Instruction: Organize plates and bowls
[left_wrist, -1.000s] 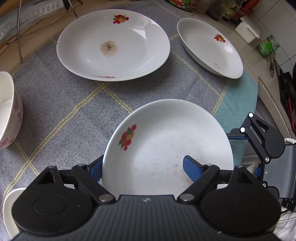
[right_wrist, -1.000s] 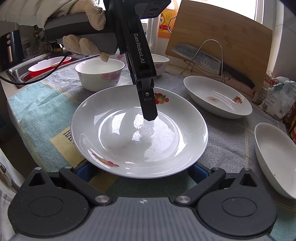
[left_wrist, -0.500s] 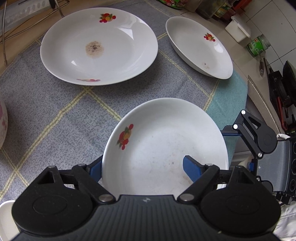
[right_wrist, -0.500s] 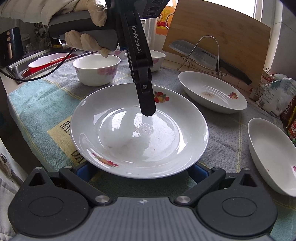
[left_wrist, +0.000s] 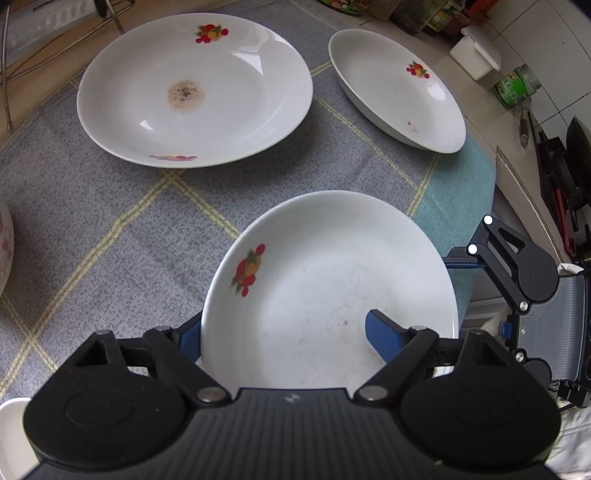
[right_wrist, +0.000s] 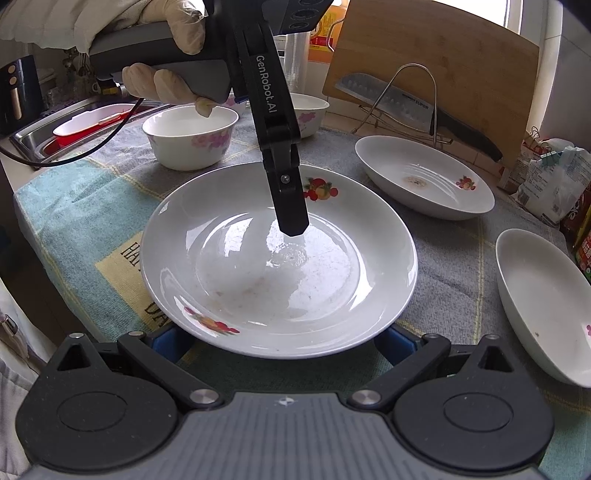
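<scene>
Between the fingers of the left gripper (left_wrist: 280, 325) sits the wall of the fruit-printed deep plate (left_wrist: 332, 280): one blue pad lies inside the dish and the other is tucked outside, behind the rim, so the jaws look clamped on that wall, a pinch that suits a shallow dish too wide to span. From the right wrist view the same finger comes down steeply into the plate's hollow, held by a gloved hand (right_wrist: 166, 77). The right gripper (right_wrist: 279, 343) has its jaws wide apart, with its pads low at the plate's near edge and partly hidden by it. It seems placed to steady or support the plate from beneath, though whether it touches cannot be told, nor whether the plate is clear of the grey checked cloth (left_wrist: 110, 229). Farther out on the cloth lie a stained plate (left_wrist: 195, 92) and a smaller plate (left_wrist: 399, 88), each on its own and well apart, likely the ones to be stacked with the held plate. Two flowered bowls (right_wrist: 190, 136) stand near each other behind it, and a knife (right_wrist: 417, 107) rests against a wooden cutting board (right_wrist: 443, 55) beyond them.
</scene>
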